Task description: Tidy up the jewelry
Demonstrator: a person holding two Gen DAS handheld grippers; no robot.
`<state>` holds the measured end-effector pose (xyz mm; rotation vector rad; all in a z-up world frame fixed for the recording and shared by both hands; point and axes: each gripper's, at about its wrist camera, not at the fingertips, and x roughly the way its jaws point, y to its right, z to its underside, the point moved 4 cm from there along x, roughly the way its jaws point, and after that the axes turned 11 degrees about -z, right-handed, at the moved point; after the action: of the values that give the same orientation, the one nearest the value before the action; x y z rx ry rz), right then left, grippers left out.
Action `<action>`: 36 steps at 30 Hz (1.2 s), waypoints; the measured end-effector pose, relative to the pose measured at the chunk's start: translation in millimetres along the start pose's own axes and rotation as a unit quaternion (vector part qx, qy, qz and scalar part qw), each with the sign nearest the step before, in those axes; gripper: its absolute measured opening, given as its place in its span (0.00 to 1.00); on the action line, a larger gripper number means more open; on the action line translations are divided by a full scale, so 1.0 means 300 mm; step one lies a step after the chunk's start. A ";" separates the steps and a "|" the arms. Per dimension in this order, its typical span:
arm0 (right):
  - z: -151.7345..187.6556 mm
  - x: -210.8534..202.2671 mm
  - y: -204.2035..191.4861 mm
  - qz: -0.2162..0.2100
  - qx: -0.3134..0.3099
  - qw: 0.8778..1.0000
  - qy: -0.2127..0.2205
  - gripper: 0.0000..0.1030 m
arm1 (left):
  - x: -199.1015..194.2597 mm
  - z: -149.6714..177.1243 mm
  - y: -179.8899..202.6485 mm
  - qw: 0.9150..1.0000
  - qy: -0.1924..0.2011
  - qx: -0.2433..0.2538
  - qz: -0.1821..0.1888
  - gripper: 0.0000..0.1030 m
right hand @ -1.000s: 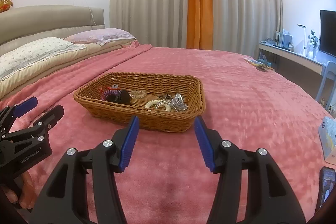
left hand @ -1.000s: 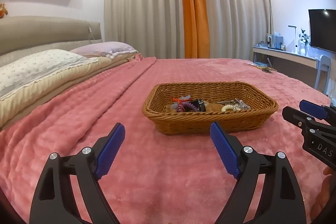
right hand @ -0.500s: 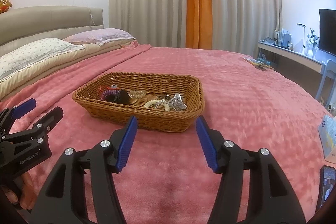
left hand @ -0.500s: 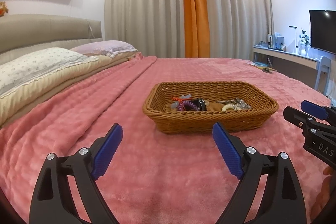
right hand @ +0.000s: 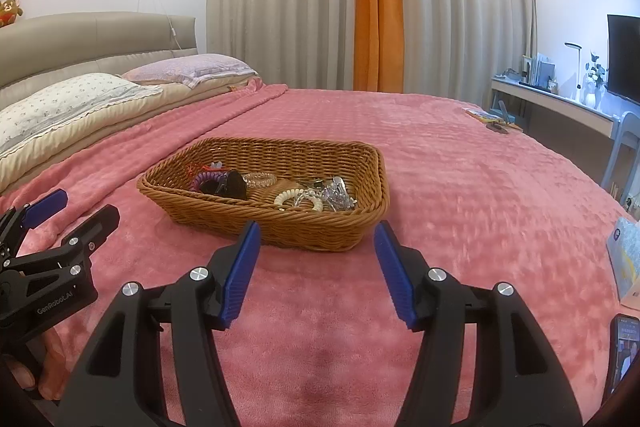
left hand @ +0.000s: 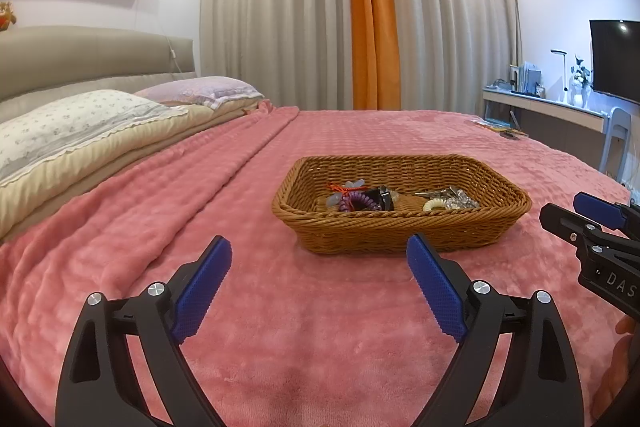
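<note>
Your left claw (left hand: 318,259) and right claw (right hand: 316,247) hang wide and empty at lower frame, the basket (left hand: 400,239) of tangled jewelry (right hand: 316,197) mid-frame on the bed (left hand: 320,327), where a careless pinch could snag several pieces.

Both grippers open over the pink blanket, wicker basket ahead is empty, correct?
Not empty. The right wrist view shows the brown wicker basket holding a cream spiral hair tie, a purple one and other pieces. Both grippers, left and right, are open.
</note>
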<state>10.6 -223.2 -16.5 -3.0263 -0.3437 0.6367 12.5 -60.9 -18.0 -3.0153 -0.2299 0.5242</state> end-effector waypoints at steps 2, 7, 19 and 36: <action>0.000 0.000 0.000 0.000 0.000 1.000 0.000 0.54 | -0.001 0.000 0.000 1.000 0.000 0.001 0.000 0.85; 0.002 0.000 -0.001 -0.001 0.003 1.000 0.000 0.54 | 0.001 0.000 -0.002 1.000 0.000 0.002 -0.001 0.85; 0.006 0.003 -0.001 -0.002 0.011 1.000 -0.002 0.54 | 0.000 0.002 -0.002 1.000 0.000 0.003 -0.001 0.85; 0.008 0.005 -0.006 -0.002 0.011 1.000 -0.004 0.54 | 0.000 0.000 -0.001 1.000 0.000 0.003 -0.001 0.88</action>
<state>10.5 -221.1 -19.0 -3.0028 -0.3421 0.6469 12.3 -60.5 -18.0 -3.0087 -0.2300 0.5249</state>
